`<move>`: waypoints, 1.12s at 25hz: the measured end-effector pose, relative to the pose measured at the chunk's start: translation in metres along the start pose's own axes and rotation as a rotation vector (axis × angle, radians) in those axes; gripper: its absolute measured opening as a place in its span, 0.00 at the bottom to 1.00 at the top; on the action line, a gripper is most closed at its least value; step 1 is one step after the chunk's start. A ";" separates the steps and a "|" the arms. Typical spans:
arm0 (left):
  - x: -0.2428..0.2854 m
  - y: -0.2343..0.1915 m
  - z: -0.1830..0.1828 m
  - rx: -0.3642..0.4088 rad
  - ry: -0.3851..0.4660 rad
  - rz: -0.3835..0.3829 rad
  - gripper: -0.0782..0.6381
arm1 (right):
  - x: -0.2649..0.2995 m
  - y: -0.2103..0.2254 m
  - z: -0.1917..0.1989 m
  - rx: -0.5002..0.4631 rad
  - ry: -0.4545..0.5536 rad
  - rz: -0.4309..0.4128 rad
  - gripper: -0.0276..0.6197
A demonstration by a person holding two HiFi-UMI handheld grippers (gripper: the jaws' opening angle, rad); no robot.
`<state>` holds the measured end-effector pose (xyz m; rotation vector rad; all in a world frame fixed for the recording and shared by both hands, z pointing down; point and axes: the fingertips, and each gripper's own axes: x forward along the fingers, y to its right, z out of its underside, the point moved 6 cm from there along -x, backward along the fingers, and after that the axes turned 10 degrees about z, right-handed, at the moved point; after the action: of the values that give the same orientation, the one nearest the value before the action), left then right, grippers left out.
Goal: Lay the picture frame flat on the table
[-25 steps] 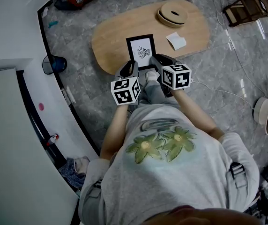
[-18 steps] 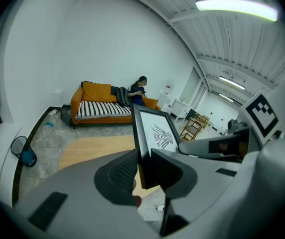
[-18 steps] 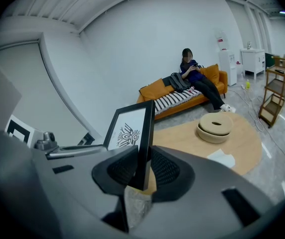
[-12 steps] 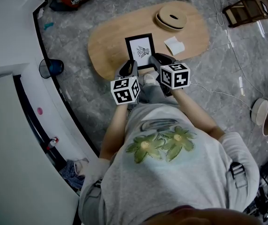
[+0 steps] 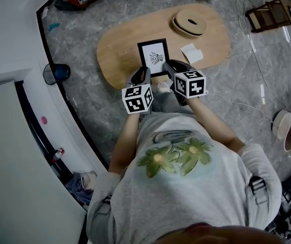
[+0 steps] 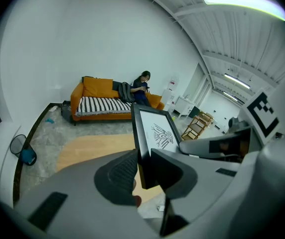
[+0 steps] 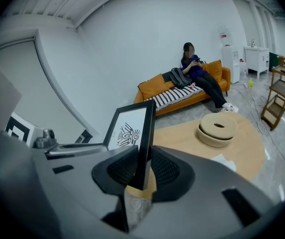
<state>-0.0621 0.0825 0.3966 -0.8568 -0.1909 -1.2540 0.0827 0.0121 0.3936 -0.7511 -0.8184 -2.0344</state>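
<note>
Black ribbed pads of the left claw [image 6: 143, 159] pinch the left side of the picture frame [image 5: 153, 55]. The right claw [image 7: 143, 164] is clamped on the frame's right side. The frame shows at upper centre of the head view, tilted, over the near edge of the wooden bench [image 5: 117, 47].

Step, as judged: setting it down. Next: tip the top edge back, lower, release both. The frame's bottom edge is hidden behind the claws; contact with the bench is unclear.

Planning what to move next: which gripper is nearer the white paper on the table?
Right. The right gripper holds the frame by its right edge, close beside the paper; the left gripper holds its left edge, the frame between it and the paper.
</note>
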 end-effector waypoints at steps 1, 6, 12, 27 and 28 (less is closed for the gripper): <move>0.001 -0.002 -0.001 -0.001 -0.003 -0.001 0.24 | 0.002 0.000 -0.001 0.000 -0.003 0.000 0.18; 0.008 -0.007 -0.001 -0.010 -0.016 -0.004 0.24 | 0.010 0.002 -0.002 0.001 -0.016 -0.001 0.18; 0.017 -0.007 0.004 -0.022 -0.032 -0.011 0.24 | 0.018 0.010 0.001 -0.002 -0.040 -0.001 0.18; 0.048 -0.012 0.016 -0.058 -0.065 -0.038 0.24 | 0.043 0.033 0.005 -0.031 -0.091 -0.009 0.18; 0.051 -0.013 0.017 -0.062 -0.064 -0.039 0.24 | 0.046 0.035 0.005 -0.035 -0.095 -0.010 0.18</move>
<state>-0.0506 0.0547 0.4426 -0.9518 -0.2219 -1.2749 0.0897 -0.0211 0.4405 -0.8703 -0.8440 -2.0394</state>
